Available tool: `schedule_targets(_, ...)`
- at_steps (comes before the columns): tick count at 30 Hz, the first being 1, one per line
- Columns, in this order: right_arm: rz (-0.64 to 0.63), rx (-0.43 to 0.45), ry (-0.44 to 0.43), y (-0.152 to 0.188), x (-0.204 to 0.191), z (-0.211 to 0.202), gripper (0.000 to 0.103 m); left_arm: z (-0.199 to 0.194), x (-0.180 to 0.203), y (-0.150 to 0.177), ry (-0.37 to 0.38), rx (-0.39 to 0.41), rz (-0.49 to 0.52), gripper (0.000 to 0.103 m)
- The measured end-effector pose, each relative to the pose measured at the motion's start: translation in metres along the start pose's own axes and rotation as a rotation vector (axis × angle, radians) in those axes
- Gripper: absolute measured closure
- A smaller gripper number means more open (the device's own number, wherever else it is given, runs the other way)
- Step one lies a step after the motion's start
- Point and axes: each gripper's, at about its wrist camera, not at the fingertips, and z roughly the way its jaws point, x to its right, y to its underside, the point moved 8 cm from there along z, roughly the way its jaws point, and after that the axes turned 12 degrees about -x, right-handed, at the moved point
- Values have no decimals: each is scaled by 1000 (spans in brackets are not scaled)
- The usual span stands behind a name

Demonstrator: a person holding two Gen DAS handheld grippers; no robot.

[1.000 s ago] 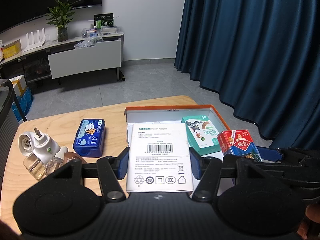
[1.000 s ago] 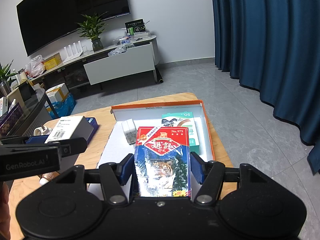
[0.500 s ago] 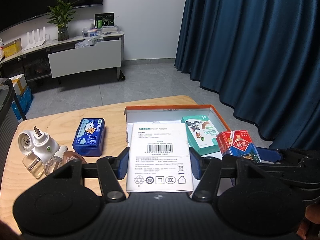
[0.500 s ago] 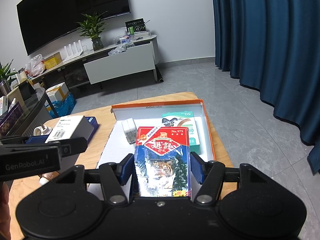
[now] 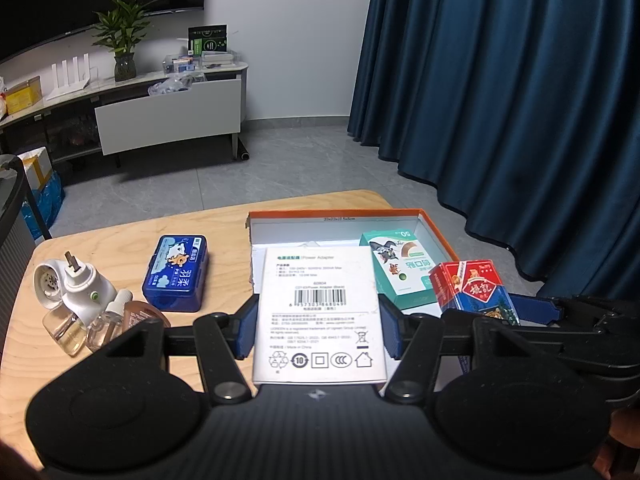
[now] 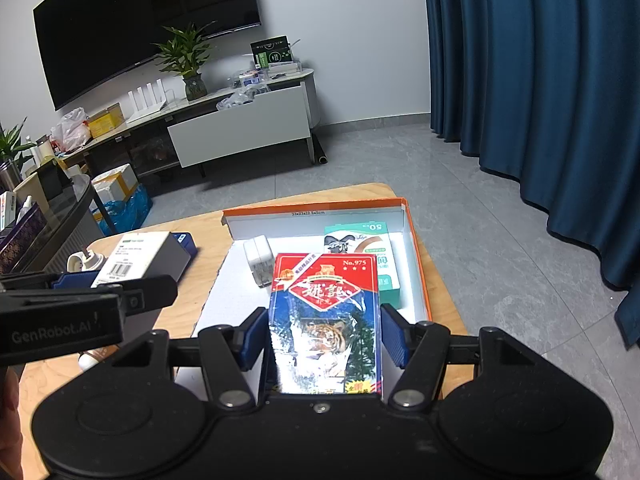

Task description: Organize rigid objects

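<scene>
The left tool (image 5: 318, 330) squeezes a white adapter box (image 5: 318, 304) and the right tool (image 6: 324, 340) squeezes a red card box (image 6: 326, 320), both pointing long-ways at the orange tray (image 6: 416, 264) just ahead, mid-picture, right one nearer.

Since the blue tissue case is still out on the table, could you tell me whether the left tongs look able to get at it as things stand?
Probably not yet: the left tongs are shut on the white adapter box, so they are occupied. The blue tissue case itself lies uncovered on the table, left of the orange-rimmed box.
</scene>
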Motion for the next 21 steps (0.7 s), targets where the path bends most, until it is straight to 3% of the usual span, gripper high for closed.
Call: schedule_targets(21,0,-1,1,0,0,0,31,2,0,0,3,-3,0,43)
